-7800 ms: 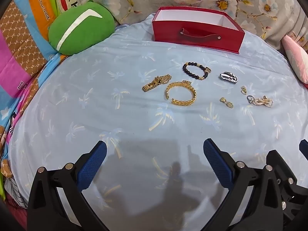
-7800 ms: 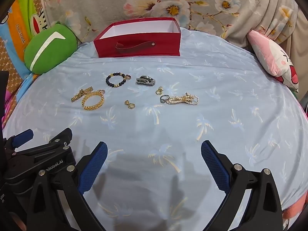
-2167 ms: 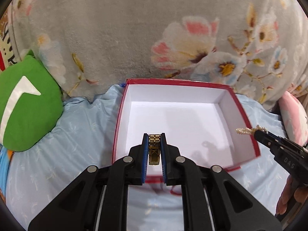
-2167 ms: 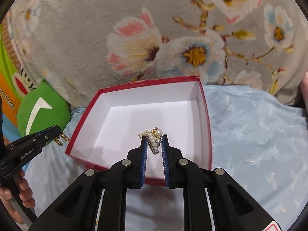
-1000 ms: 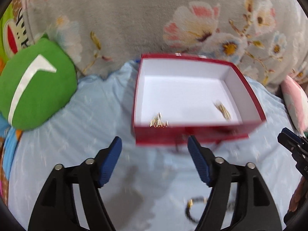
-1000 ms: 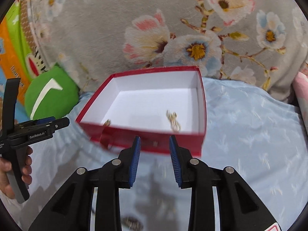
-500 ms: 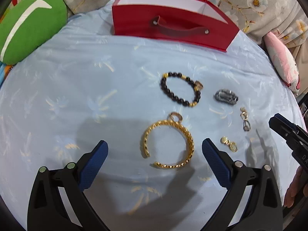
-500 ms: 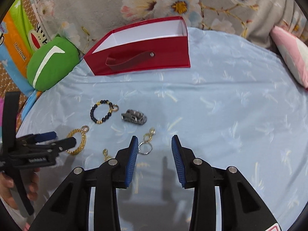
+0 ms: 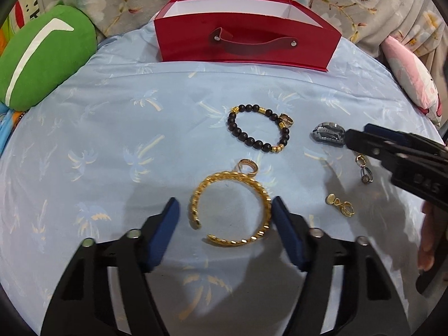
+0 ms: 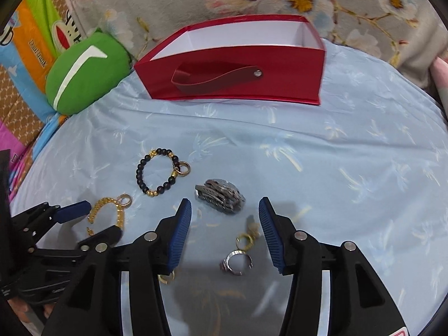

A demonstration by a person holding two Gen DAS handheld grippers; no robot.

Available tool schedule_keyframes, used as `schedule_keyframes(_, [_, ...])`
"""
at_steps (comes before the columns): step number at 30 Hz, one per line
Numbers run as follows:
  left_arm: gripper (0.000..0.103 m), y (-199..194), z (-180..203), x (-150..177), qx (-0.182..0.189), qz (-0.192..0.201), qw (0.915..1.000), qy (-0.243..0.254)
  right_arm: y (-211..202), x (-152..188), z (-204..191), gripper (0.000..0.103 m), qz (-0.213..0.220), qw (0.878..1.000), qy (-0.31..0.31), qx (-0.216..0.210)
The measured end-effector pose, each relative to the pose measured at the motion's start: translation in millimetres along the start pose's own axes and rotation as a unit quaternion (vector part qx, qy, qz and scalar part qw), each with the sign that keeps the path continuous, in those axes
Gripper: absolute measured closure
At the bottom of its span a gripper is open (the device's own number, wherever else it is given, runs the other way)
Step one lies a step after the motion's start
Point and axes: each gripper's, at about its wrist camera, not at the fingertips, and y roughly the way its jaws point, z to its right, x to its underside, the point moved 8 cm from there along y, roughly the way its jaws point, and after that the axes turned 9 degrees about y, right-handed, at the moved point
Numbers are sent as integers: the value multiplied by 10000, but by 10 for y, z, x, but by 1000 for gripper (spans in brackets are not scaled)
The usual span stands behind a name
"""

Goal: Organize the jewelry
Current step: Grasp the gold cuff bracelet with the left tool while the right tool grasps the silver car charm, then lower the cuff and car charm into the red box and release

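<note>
1. Gold chain-link bangle (image 9: pixel 232 210), an open C, lies on the palm-print blue bedsheet (image 9: pixel 112 140), between the left gripper (image 9: pixel 225 224) fingers, spread wide and empty.
2. Dark bead bracelet (image 9: pixel 257 128) and steel watch (image 10: pixel 221 196) lie nearby; right gripper (image 10: pixel 225 232) fingers apart, empty.
3. Half a second ago both grippers were farther back.
4. Red box (image 9: pixel 246 42) with strap handle lies beyond; the right gripper reads "DAS".
</note>
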Motion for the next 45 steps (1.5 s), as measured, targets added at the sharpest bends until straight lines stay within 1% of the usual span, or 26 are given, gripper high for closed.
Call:
schedule_keyframes(4, [48,-34,-59,8,347,26,9991,-257,191,14,16,53,-239,9996,123,-94])
schedule_keyframes(5, [48,-45,-68,16,411,25,9987,-304,194,12,14,53,-200,9997,134,-101])
schedule_keyframes(6, [48,-57,-75,22,431,30,9985,-337,196,19,10,55,-192,9997,121,-85])
schedule_keyframes(8, [48,-90,-87,35,455,49,9982,-384,197,28,-2,66,-177,9998,72,-19])
schedule_keyframes(9, [48,-109,-95,37,461,70,9980,-416,198,34,-6,76,-191,9998,69,-27])
schedule_keyframes(10, [48,-132,-99,38,470,86,9979,-434,196,37,-11,81,-209,9997,105,-88])
schedule_keyframes(12, [48,-182,-107,37,461,128,9979,-441,189,44,-11,85,-232,9995,173,-146])
schedule_keyframes(18, [48,-302,-130,37,389,205,9979,-465,90,61,-26,86,-122,9993,309,-172])
schedule_keyframes(24, [48,-434,-167,27,387,281,9975,-521,-186,21,-41,86,121,9988,425,-195])
schedule_keyframes(32, [48,-607,-186,-83,384,430,9969,-544,-418,-35,-6,86,278,9979,554,-184])
schedule_keyframes(35, [48,-660,-213,-154,360,476,9968,-538,-510,-104,15,86,370,9973,597,-204])
schedule_keyframes(40, [48,-746,-315,-385,267,624,9964,-509,-697,-383,8,86,601,9961,582,-262])
schedule_keyframes(45, [48,-763,-489,-863,145,824,9956,-427,-816,-900,-4,86,880,9948,421,-298])
